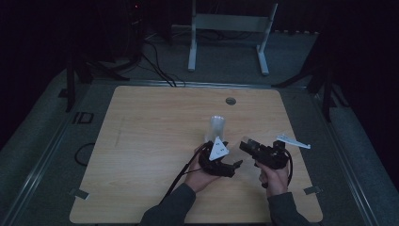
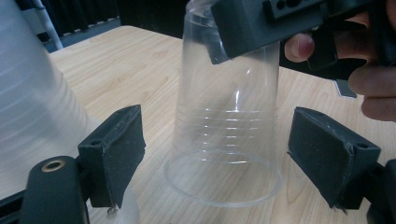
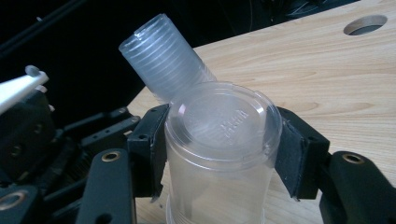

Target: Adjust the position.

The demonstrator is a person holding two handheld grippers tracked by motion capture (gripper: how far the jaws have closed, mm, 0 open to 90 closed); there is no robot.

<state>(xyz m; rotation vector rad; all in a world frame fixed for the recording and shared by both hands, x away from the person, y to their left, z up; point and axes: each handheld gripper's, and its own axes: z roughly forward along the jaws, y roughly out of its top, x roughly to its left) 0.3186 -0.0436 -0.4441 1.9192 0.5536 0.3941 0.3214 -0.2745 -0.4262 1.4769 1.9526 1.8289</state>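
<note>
Both grippers are working at lower centre of the high view: the right gripper (image 3: 219, 154) is clamping an upturned clear cup (image 3: 219, 158) near its base, while the left gripper (image 2: 233, 154) is standing wide, pads clear of it. One cup appears separated; the stack (image 3: 163, 58) is waiting beside it on the table (image 1: 141, 141).

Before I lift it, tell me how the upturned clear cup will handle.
The cup looks thin and see-through: probably very light, and likely to buckle under the right gripper clamping it. Its smooth tapered wall may slip. Mouth-down on the table, it should resist tipping.
</note>
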